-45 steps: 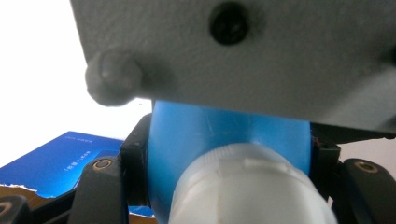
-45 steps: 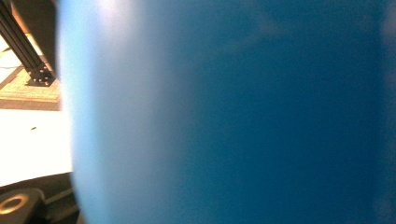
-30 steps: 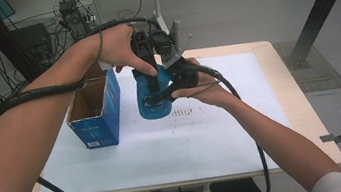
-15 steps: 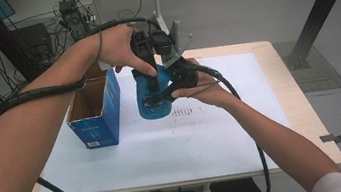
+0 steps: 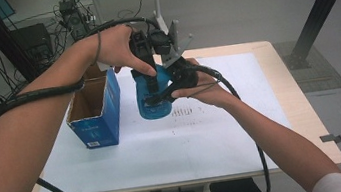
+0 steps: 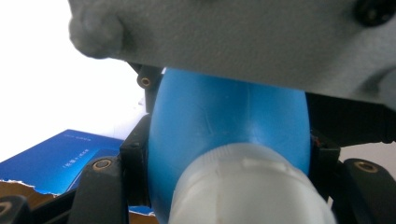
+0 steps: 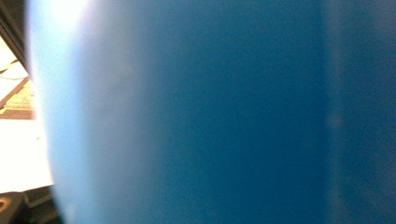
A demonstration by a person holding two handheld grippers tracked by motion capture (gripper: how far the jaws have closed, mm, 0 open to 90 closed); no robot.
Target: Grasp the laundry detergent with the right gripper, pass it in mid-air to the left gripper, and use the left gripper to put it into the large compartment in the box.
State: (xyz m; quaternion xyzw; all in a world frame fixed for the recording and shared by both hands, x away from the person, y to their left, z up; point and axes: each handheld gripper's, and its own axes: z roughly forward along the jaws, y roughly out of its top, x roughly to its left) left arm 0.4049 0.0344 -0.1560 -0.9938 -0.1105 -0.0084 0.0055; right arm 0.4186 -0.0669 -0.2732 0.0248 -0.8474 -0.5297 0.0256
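Left hand point(image 5: 119, 47): comes in from the left, wrist bent down over the bottle, fingers wrapped round the gripper body.
Left gripper point(image 5: 152, 81): points downward; in the left gripper view its jaws press both sides of the bottle just under the cap, clamped on it.
Right hand point(image 5: 203, 91): comes in from the lower right, palm toward the bottle, gripper lying roughly level.
Right gripper point(image 5: 161, 95): set against the bottle's right side; its jaws have just been opening. The right gripper view is pressed up to the blue wall, so whether the pads bear on it cannot be told.
Bottle point(image 5: 152, 103): blue, with a white cap point(image 6: 247, 186); long axis close to upright, cap end up toward the left gripper, base down at the sheet. Whether the base rests on the sheet cannot be told.
Bottle, place: middle of the table, just right of the box, apart from it.
Box point(image 5: 95, 111): blue carton, open top, standing upright.
Sheet point(image 5: 214, 135): white, covers most of the table point(image 5: 306, 107).
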